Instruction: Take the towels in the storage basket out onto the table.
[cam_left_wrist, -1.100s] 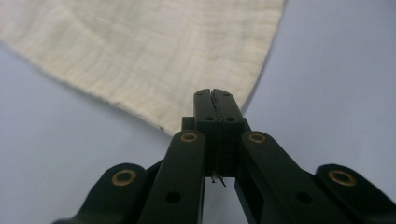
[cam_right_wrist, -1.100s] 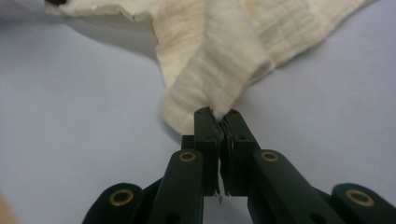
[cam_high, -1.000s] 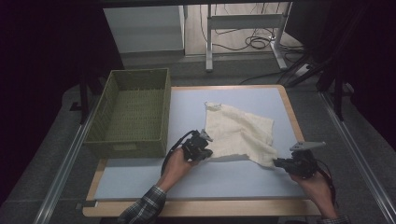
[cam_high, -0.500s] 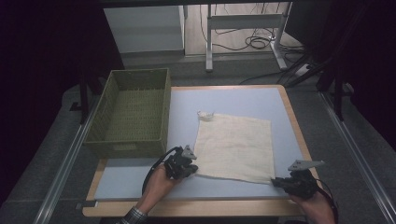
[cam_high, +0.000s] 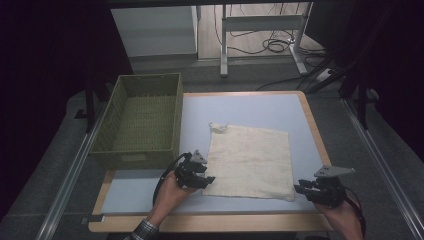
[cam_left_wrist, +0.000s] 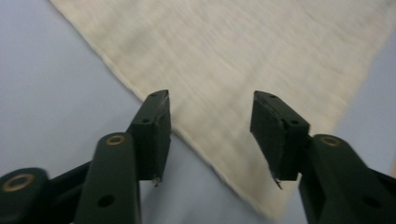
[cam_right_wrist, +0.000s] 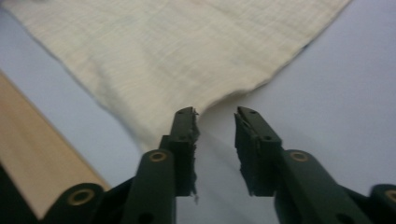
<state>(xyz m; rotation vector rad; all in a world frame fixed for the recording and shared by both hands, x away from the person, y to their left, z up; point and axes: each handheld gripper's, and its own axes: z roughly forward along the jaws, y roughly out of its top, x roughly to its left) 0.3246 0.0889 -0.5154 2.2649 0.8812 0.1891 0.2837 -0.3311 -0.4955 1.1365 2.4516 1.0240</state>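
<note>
Covering most of the frame, the pale blue wood-edged tabletop (cam_high: 240, 107) carried everything. An olive green woven rectangular basket (cam_high: 142, 117) sat at its left edge, likely the drop spot for the cloth. The cream square woven cloth (cam_high: 250, 160) lay spread flat toward the near edge, right of centre, far-left corner curled. Left gripper (cam_high: 204, 179) sat at the near-left corner, jaws just opened and spread apart, cloth beneath, nothing pinched. Right gripper (cam_high: 300, 190), jaws also just parted, stood just off the near-right corner, empty.
</note>
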